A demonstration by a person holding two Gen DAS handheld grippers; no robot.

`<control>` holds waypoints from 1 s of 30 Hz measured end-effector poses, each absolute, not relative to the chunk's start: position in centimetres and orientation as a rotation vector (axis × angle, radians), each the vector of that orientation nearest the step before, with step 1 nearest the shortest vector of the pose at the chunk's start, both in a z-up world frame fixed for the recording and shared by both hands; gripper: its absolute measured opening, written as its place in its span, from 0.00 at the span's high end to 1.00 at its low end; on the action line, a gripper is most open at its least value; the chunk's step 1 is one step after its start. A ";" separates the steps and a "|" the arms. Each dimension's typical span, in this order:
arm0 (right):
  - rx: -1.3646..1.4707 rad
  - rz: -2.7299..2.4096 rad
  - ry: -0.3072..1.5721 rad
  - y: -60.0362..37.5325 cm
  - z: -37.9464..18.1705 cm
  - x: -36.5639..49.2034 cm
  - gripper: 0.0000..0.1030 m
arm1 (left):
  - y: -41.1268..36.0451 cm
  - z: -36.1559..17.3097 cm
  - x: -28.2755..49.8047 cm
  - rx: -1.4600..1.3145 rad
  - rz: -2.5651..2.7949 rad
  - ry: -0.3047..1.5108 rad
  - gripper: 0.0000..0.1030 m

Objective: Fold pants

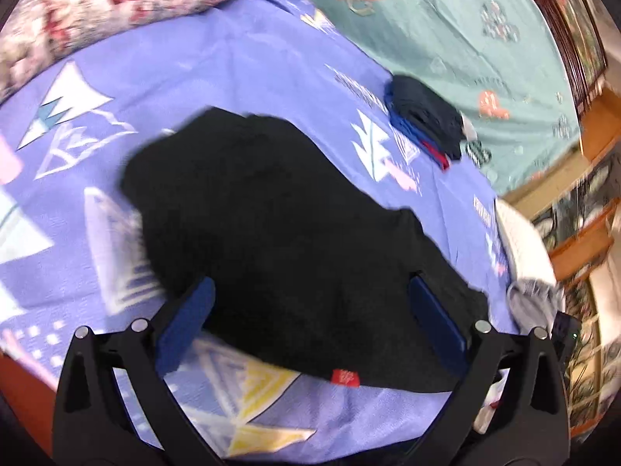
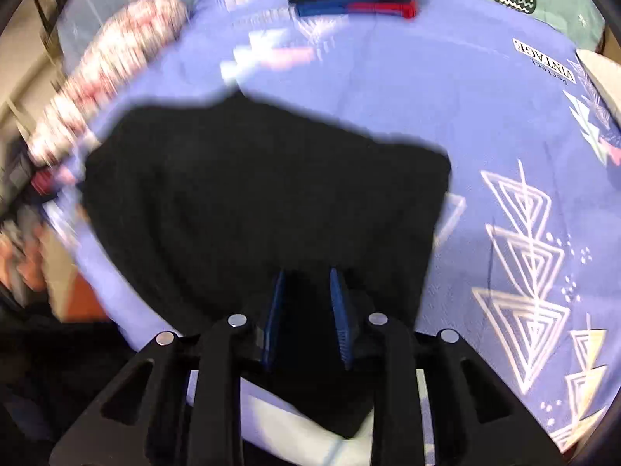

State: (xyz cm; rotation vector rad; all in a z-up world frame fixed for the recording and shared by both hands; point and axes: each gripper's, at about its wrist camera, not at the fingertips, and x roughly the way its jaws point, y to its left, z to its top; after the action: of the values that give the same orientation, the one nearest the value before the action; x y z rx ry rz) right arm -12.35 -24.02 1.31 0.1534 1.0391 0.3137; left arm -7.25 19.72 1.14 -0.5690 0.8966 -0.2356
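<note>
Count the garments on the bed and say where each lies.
2, maybe more: black pants spread mid-sheet under both tongs; a folded dark stack at the sheet's far edge, which may hold several pieces.

A home bedroom: a bed under a purple patterned sheet (image 1: pixel 252 58), a floral pillow (image 1: pixel 97 4), and folded clothes (image 1: pixel 427 116).
</note>
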 end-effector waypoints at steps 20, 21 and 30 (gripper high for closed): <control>0.462 0.305 0.802 -29.3 -1.0 -8.3 0.48 | 23.3 -3.1 -2.3 -0.951 -0.165 1.022 0.02; 0.471 0.305 0.800 -29.5 -0.9 -8.4 0.48 | 23.6 -3.0 -2.7 -0.977 -0.158 0.988 0.05; 0.542 0.321 0.792 -31.3 -0.8 -8.7 0.47 | 24.2 -4.7 -2.5 -1.024 -0.126 0.967 0.42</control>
State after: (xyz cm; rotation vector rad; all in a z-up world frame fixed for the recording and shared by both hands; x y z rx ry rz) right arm -8.72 -31.34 -0.81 0.5419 0.7921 0.3210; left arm -2.55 24.15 -4.66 -1.0239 0.9671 -0.1257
